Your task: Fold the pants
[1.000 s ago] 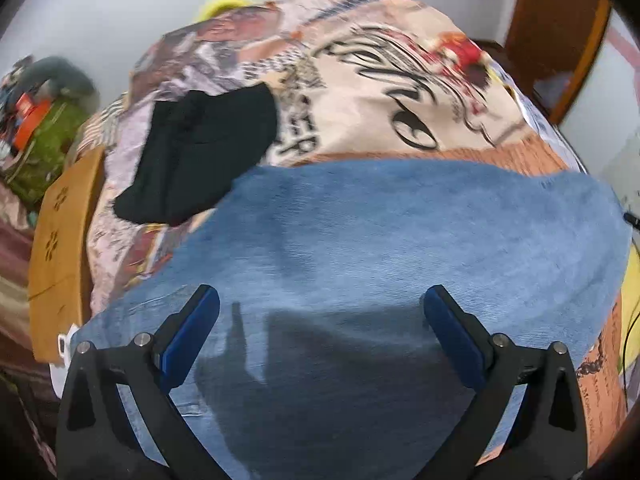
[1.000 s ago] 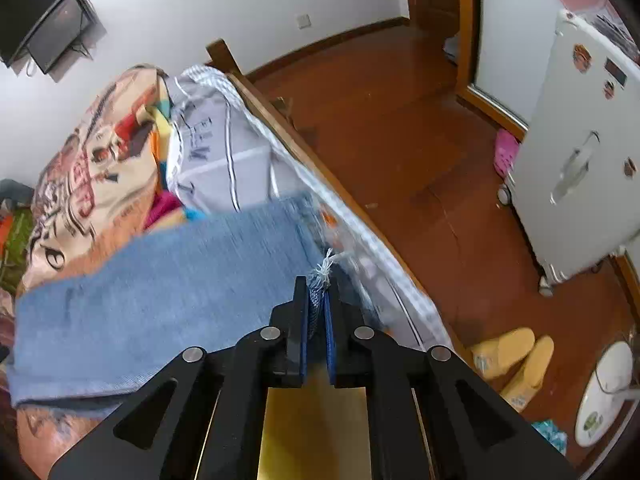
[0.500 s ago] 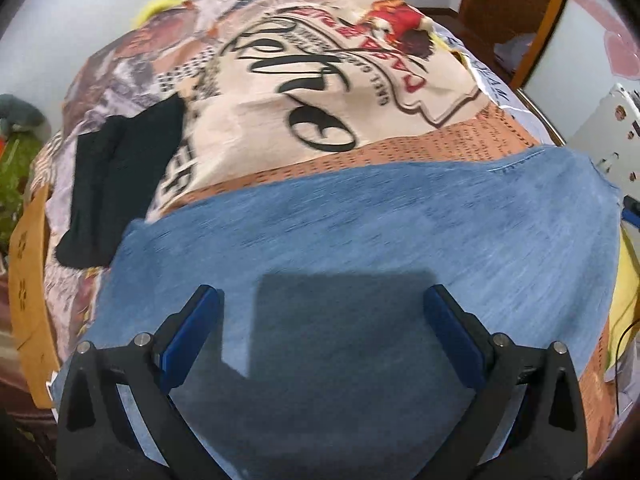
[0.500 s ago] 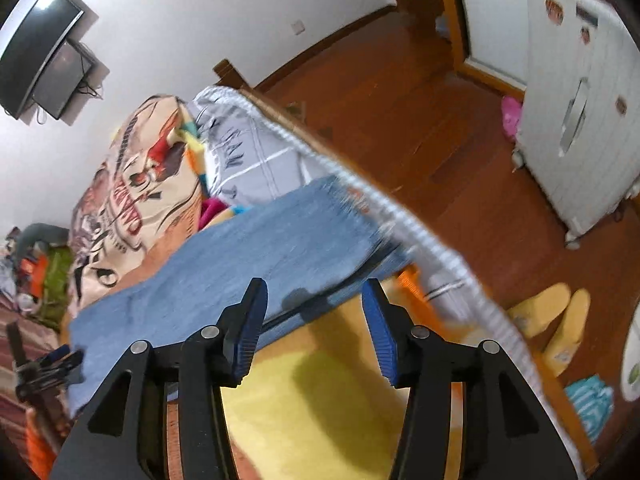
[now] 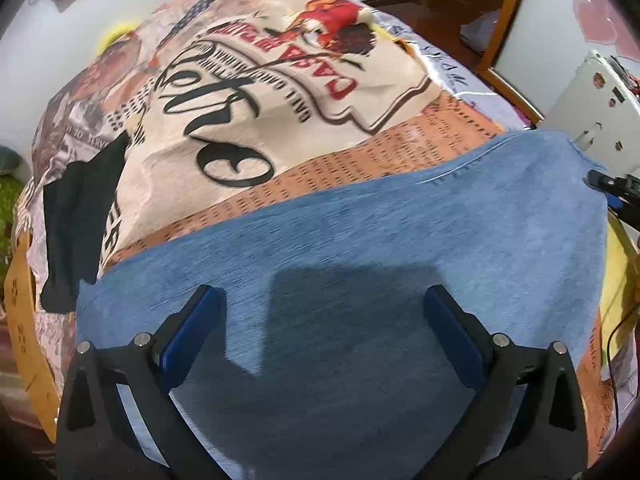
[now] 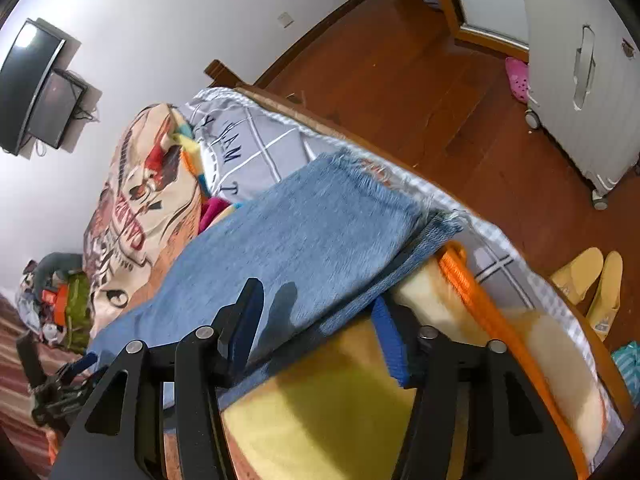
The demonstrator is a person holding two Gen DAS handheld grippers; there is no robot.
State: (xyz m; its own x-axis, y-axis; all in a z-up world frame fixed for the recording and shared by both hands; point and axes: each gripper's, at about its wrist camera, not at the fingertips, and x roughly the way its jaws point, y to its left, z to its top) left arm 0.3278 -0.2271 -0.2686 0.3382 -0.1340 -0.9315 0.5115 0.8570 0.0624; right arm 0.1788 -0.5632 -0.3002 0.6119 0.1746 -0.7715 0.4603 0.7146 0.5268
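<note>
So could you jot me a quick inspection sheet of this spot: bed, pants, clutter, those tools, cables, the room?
Surface: bed with printed blanket.
Job's things: blue jeans lying flat, folded lengthwise, frayed hem near the bed edge.
Clutter: black garment, yellow blanket.
Grippers: left hand-held gripper open above the jeans; right hand-held gripper open at their edge.
Cables: thin black cable.
Surroundings: wall TV, yellow slippers, wood floor.

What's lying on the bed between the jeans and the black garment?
In the left wrist view, only a strip of the printed bedspread shows between the jeans and the black garment; near the jeans' corner they almost meet.
</note>
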